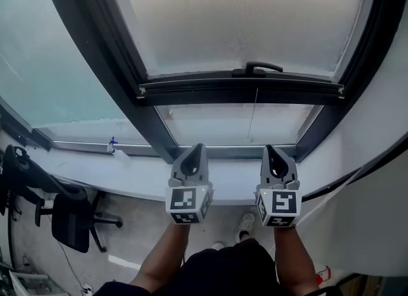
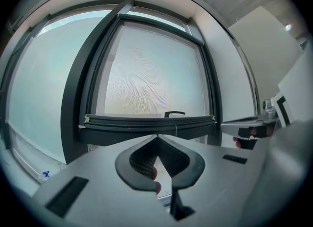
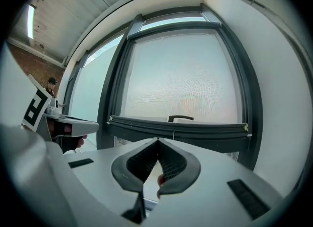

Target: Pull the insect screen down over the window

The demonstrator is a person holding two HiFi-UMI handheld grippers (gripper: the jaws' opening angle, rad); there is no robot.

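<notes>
Two tongs, both clenched on nothing. In the head view, the left tongs (image 1: 190, 154) and right tongs (image 1: 275, 153) sit over the white sill (image 1: 115, 177). Beyond them hangs the insect screen (image 1: 242, 20), its bottom bar (image 1: 242, 88) short of the sill. An office chair (image 1: 70, 221) stands on the floor, left. Only the left gripper view shows a white wall (image 2: 259, 40) on the right, and only the right gripper view shows brick wall (image 3: 34, 64) on the far left.

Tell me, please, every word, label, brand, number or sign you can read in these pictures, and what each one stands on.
No words, brands or numbers can be read in any view.
Cube on the left gripper: only black-and-white square code patterns, no letters.
Cube on the right gripper: the same kind of pattern, no letters.
Black handle on the window: no label or print visible.
</notes>
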